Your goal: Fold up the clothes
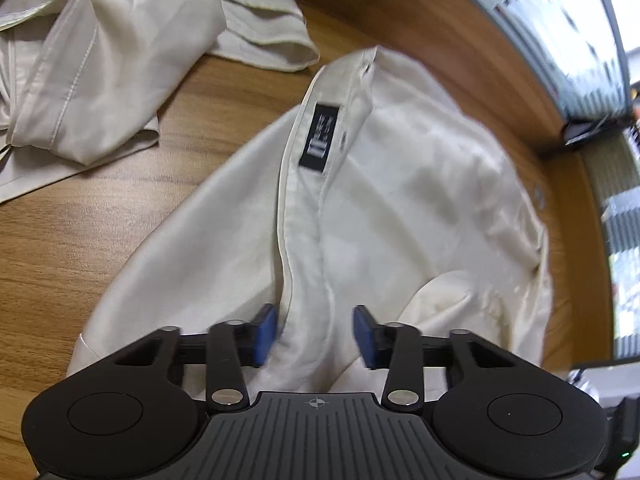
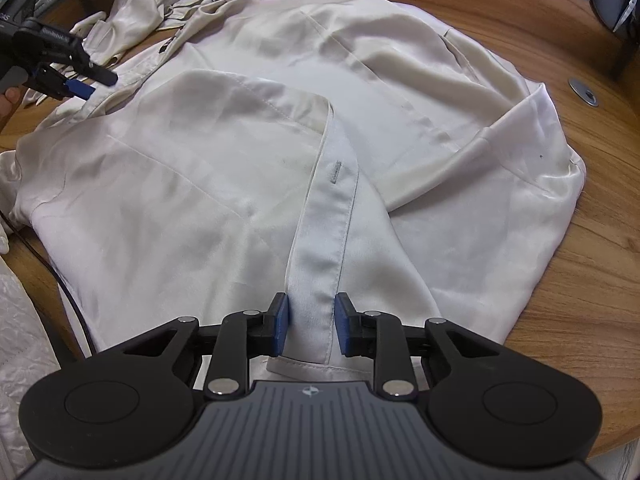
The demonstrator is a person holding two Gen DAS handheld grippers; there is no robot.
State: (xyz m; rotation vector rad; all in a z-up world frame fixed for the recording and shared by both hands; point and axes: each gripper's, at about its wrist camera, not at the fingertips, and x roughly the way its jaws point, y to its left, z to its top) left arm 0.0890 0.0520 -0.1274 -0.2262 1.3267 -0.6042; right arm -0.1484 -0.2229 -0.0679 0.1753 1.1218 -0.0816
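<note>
Right, both grippers are down on the cloth. The right gripper has its fingers narrowed about the button strip at the hem, strip between them, though I cannot tell whether the pads truly bite. The left gripper is the same story at the collar band — narrowed, cloth between, pinch uncertain. Outward from there, the cream shirt lies spread on the wooden bench, one front panel turned back, sleeve rumpled. A second pale garment sits crumpled further off. Early days, I'd say — no tidy fold made yet.
</note>
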